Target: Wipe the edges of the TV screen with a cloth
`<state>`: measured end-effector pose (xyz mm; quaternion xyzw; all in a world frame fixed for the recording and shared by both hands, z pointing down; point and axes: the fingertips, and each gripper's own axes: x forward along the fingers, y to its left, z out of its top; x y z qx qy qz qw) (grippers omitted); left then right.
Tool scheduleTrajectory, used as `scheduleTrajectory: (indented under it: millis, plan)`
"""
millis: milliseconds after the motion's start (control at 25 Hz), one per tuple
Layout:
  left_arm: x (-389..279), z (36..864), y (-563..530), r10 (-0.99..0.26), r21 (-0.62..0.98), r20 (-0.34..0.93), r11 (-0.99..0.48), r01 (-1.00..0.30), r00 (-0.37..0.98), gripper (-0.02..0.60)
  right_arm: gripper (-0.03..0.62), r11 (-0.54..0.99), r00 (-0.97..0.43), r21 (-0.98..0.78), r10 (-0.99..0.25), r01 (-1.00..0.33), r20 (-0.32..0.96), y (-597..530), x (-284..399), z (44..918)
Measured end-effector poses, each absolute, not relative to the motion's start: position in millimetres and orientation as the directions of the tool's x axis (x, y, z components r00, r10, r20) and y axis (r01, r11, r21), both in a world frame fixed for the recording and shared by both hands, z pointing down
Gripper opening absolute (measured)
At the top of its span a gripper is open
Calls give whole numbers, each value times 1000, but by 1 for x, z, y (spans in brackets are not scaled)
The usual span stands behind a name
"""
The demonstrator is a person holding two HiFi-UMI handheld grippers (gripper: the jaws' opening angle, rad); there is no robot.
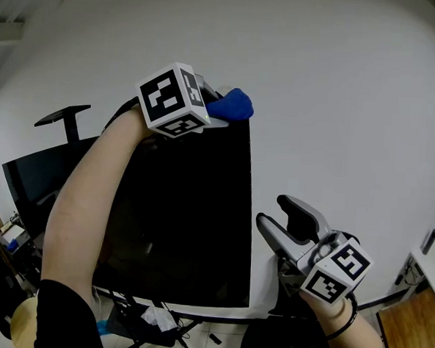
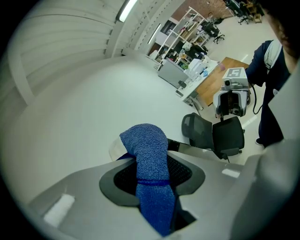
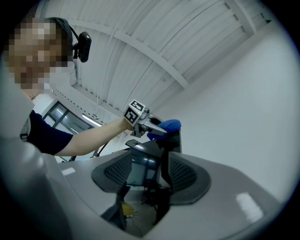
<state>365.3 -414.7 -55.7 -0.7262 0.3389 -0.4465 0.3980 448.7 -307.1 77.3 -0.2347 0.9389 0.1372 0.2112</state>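
Holding the cloth at the top corner of the TV

My left gripper (image 1: 220, 112) is clamped tight on the blue cloth (image 1: 233, 104). The cloth bulges out past the jaw tips and sits at the top right corner of the dark TV screen (image 1: 193, 219), where the top edge meets the right edge. My right gripper (image 1: 282, 219) hangs lower, just beside the screen's right edge and apart from it. Its jaws are spread wide with nothing gripped, and through the gap I see only the TV. A white wall (image 1: 339, 103) fills the space behind.
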Motion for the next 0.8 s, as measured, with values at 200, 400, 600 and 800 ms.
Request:
scheduleTrajectory:
  millis: [200, 400, 600, 800]
  plan:
    - [404, -53, -412, -836, -887, 358, -443, -128, 416, 138, 250, 847, -791, 151, -392, -509, -470, -303, 471, 85]
    - [430, -56, -410, -799, -879, 332, -455, -144, 501, 138, 250, 841, -779, 139, -405, -523, -478, -305, 481, 80]
    - [459, -57, -390, -717, -854, 285, -492, -172, 636, 137, 250, 841, -768, 121, -412, -528, -490, -307, 492, 82]
    - [472, -35, -353, -634, -837, 240, -519, -174, 735, 137, 250, 841, -749, 91, -419, -533, -513, -301, 500, 89]
